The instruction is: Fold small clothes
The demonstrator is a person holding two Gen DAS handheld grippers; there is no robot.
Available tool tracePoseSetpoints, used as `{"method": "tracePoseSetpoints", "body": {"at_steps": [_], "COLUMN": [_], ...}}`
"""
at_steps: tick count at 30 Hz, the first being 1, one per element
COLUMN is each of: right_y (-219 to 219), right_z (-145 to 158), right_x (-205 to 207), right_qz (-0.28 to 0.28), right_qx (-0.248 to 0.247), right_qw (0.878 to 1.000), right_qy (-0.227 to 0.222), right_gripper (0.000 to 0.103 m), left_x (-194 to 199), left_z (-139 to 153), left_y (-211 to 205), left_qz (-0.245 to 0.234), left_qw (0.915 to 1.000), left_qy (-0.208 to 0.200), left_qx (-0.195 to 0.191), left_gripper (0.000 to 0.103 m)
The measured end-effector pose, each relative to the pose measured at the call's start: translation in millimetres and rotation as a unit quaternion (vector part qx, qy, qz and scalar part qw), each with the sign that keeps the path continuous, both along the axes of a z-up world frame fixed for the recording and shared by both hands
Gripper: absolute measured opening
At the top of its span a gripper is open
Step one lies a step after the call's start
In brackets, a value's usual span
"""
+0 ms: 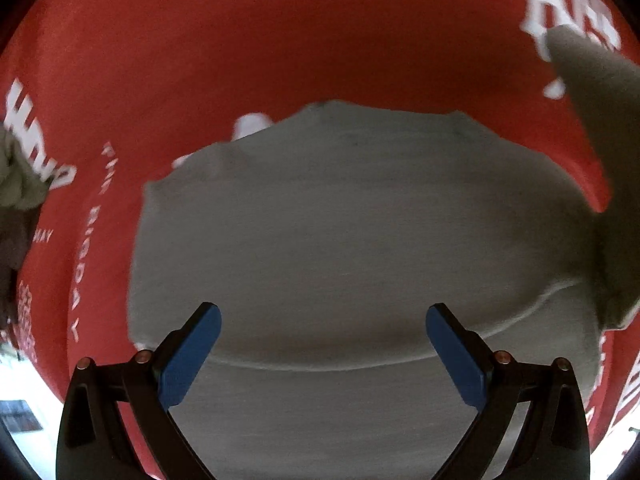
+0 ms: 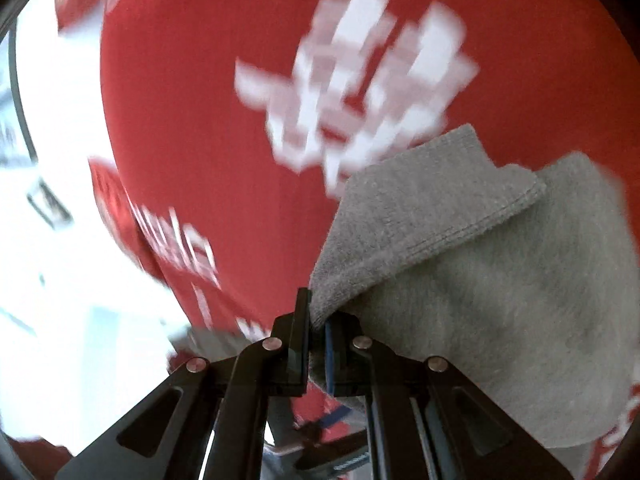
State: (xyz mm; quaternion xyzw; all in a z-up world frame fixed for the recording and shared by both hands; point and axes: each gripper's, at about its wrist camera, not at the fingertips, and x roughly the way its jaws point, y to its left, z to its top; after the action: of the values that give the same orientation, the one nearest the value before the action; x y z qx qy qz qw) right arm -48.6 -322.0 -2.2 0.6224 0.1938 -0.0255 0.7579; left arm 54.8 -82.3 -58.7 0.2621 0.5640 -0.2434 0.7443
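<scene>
A grey cloth (image 1: 340, 220) lies on a red tablecloth (image 1: 240, 40) with white lettering. My left gripper (image 1: 323, 344) is open just above the cloth's near part, with its blue pads (image 1: 192, 356) spread wide and nothing between them. My right gripper (image 2: 318, 320) is shut on a folded edge of the grey cloth (image 2: 460, 260) and lifts it off the red tablecloth (image 2: 200, 120). The lifted part also shows at the right edge of the left wrist view (image 1: 592, 140). The right wrist view is blurred.
A crumpled greenish-grey cloth (image 1: 16, 184) sits at the far left of the left wrist view. The tablecloth's edge hangs at the left of the right wrist view (image 2: 116, 208), with a bright floor (image 2: 60, 280) beyond it.
</scene>
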Motion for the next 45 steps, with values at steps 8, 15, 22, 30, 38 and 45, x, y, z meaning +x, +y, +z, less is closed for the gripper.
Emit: {"method": "tracePoseSetpoints", "body": {"at_steps": [8, 15, 22, 30, 38, 45], "right_y": [90.7, 84.4, 90.7, 214.8, 248.3, 114.2], "right_z": [-59.6, -73.6, -39.2, -43.3, -37.7, -38.2], "right_x": [95.2, 95.8, 134.7, 183.8, 164.9, 21.5], "right_qz": [0.147, 0.093, 0.107, 0.33, 0.38, 0.133], "right_qx": [-0.078, -0.043, -0.152, -0.403, -0.422, -0.153], "right_qw": [0.973, 0.974, 0.959, 0.817, 0.784, 0.933], "right_qy": [0.158, 0.201, 0.212, 0.249, 0.249, 0.297], "right_gripper": [0.01, 0.052, 0.008, 0.012, 0.051, 0.052], "left_x": [34.6, 42.1, 44.4, 57.5, 68.6, 66.4], "left_z": [-10.1, -13.2, -4.7, -11.1, -1.2, 11.7], "left_y": [64.1, 99.2, 123.8, 163.3, 169.3, 118.2], "left_qz": [0.046, 0.072, 0.087, 0.124, 0.135, 0.082], "left_qw": [0.9989, 0.9973, 0.9961, 0.9922, 0.9908, 0.9961], "left_qy": [0.0, 0.015, 0.014, 0.011, 0.006, 0.0], "left_qx": [0.01, 0.007, -0.005, 0.01, 0.0, -0.034], "left_gripper": [0.103, 0.103, 0.103, 0.103, 0.103, 0.103]}}
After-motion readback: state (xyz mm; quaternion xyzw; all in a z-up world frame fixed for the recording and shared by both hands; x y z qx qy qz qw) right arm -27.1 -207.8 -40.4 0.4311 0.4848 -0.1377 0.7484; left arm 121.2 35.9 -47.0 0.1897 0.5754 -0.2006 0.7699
